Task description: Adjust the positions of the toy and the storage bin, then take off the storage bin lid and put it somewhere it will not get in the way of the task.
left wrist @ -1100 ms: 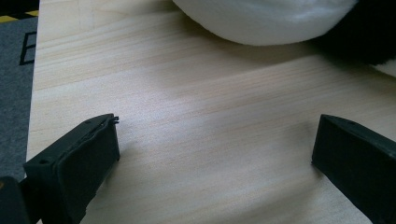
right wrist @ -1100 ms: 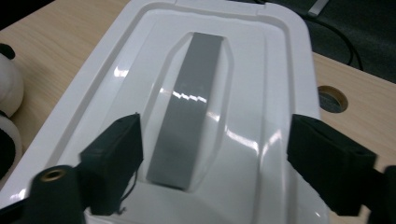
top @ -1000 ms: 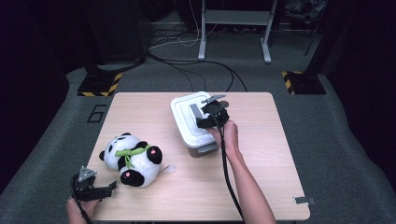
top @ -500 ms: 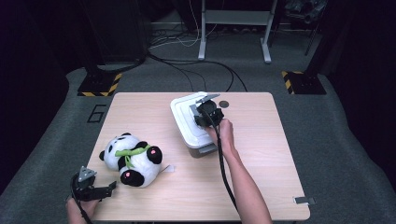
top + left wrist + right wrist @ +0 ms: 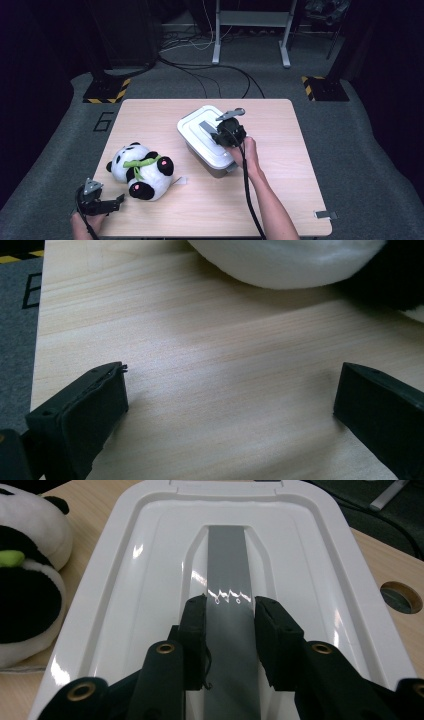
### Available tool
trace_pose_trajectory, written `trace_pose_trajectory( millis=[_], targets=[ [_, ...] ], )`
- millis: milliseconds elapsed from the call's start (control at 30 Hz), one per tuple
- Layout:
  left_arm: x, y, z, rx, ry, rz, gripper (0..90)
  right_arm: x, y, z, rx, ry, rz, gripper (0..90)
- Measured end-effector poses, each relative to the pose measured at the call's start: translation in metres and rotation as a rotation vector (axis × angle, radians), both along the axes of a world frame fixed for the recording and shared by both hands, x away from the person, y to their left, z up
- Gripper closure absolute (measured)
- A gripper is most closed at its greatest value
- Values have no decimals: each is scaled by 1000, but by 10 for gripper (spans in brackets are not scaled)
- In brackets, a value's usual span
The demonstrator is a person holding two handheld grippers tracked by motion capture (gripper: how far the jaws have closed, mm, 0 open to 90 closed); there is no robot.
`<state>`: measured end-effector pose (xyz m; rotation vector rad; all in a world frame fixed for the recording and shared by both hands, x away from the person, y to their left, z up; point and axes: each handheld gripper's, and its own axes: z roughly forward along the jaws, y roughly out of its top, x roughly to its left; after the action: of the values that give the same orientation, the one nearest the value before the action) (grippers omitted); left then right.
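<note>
Right gripper point(image 5: 230, 611) shifted slightly over the lid since the earlier frame, its jaws just closed onto the grey handle point(image 5: 227, 565).

The pads clamp both flanks of the smooth grey strip recessed in the glossy white lid point(image 5: 197, 131) of the storage box point(image 5: 216, 169), which sits right of the table's point(image 5: 280, 200) centre; gripping the raised bar likely prepares a lift. Left gripper point(image 5: 111, 204) rests wide open and empty on pale wood grain, beside the fluffy plush panda point(image 5: 141, 170).
</note>
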<state>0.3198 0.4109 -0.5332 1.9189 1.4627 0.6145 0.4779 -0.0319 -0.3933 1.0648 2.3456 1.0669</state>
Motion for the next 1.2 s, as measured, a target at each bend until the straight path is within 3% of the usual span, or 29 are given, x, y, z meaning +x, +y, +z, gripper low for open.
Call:
trace_pose_trajectory(
  millis=[600,833,1200],
  targets=[
    [0,0,0,2,5,3,4,-37,-5,0,-1,5,-25,669],
    [0,0,0,1,5,4,4,-35,-4,2,-16,8,-17,665],
    [0,0,0,1,5,4,4,-13,12,5,-49,32,23,641]
  ],
)
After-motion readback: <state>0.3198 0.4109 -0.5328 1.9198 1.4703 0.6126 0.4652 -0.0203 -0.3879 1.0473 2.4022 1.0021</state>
